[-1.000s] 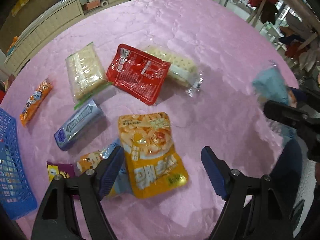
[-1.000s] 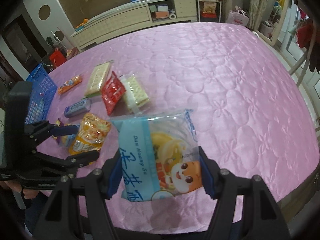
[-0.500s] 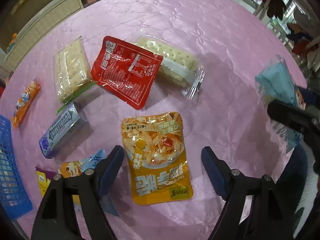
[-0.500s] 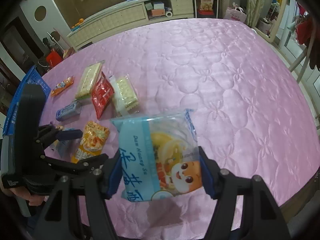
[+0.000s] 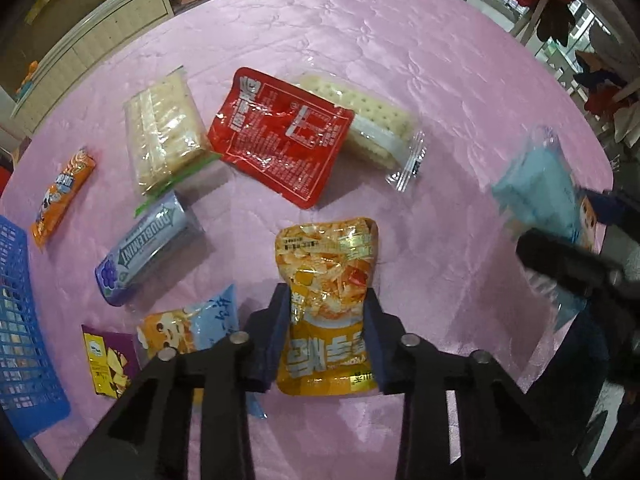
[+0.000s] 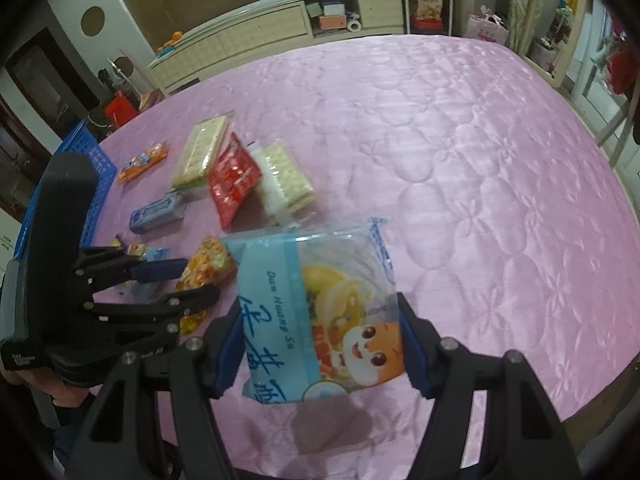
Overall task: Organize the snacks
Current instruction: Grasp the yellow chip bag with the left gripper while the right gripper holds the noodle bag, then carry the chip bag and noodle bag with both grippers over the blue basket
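Basket [image 5: 16, 320] at table's left edge, contents unclear. Seven packets [image 5: 280, 144] loose on pink table [image 5: 440, 80], unsorted. Left gripper [image 5: 326, 336] closing on yellow pouch [image 5: 328, 280] near front edge. Right gripper [image 6: 316, 344] clamping blue packet [image 6: 320, 312] aloft.

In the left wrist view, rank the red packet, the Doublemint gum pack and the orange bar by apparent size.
1. red packet, clearly largest.
2. Doublemint gum pack.
3. orange bar, smallest, though the fisheye edge shrinks it, so its place behind the gum is unsure.

Glossy crinkled plastic snack packets [image 5: 328, 280] lie on shiny quilted pink cloth [image 5: 400, 60].
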`<state>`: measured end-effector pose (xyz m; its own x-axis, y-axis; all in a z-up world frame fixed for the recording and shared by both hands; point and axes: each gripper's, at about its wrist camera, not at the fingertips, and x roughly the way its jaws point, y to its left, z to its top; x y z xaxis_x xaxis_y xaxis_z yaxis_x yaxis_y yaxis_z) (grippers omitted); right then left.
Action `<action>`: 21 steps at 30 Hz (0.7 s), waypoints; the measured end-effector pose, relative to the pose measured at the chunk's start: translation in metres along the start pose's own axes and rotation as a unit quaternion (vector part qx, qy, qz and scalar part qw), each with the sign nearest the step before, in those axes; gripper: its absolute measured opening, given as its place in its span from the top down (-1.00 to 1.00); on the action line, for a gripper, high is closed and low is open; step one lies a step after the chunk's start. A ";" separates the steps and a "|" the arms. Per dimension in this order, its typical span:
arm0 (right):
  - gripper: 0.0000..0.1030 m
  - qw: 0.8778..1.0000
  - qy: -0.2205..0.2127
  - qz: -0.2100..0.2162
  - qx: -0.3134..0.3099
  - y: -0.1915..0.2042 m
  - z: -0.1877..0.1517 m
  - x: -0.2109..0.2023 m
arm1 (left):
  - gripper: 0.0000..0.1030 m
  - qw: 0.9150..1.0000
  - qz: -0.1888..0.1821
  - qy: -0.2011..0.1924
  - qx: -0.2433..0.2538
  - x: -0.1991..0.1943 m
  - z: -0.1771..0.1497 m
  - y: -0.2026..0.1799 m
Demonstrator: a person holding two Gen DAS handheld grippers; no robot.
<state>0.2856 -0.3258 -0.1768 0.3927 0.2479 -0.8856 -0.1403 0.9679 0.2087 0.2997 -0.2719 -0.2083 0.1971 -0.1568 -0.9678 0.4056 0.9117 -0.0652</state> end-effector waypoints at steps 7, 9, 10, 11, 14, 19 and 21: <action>-0.38 1.000 -0.001 -0.007 -0.008 0.016 0.004 -0.010 | 0.53 0.999 -0.015 -0.031 -0.014 -0.032 -0.024 0.031; -0.38 1.000 -0.006 -0.010 -0.013 0.022 0.007 -0.017 | 0.53 0.999 -0.012 -0.051 -0.009 -0.050 -0.032 0.035; -0.38 1.000 -0.009 -0.010 -0.014 0.026 0.009 -0.022 | 0.53 0.998 -0.013 -0.059 -0.009 -0.056 -0.034 0.037; -0.38 1.000 -0.012 -0.012 -0.017 0.031 0.011 -0.026 | 0.53 0.997 -0.015 -0.071 -0.011 -0.067 -0.036 0.039; -0.38 0.999 -0.026 -0.014 -0.028 0.047 0.016 -0.043 | 0.53 0.995 -0.018 -0.097 -0.011 -0.095 -0.044 0.049; -0.38 0.997 -0.052 -0.013 -0.052 0.083 0.026 -0.069 | 0.53 0.989 -0.016 -0.145 -0.015 -0.147 -0.056 0.061; -0.38 0.996 -0.061 -0.010 -0.062 0.096 0.030 -0.076 | 0.53 0.986 -0.010 -0.164 -0.017 -0.171 -0.063 0.067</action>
<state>0.2697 -0.2507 -0.0772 0.5037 0.2387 -0.8302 -0.2394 0.9620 0.1314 0.2367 -0.1600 -0.0621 0.4692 -0.2843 -0.8361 0.3836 0.9184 -0.0971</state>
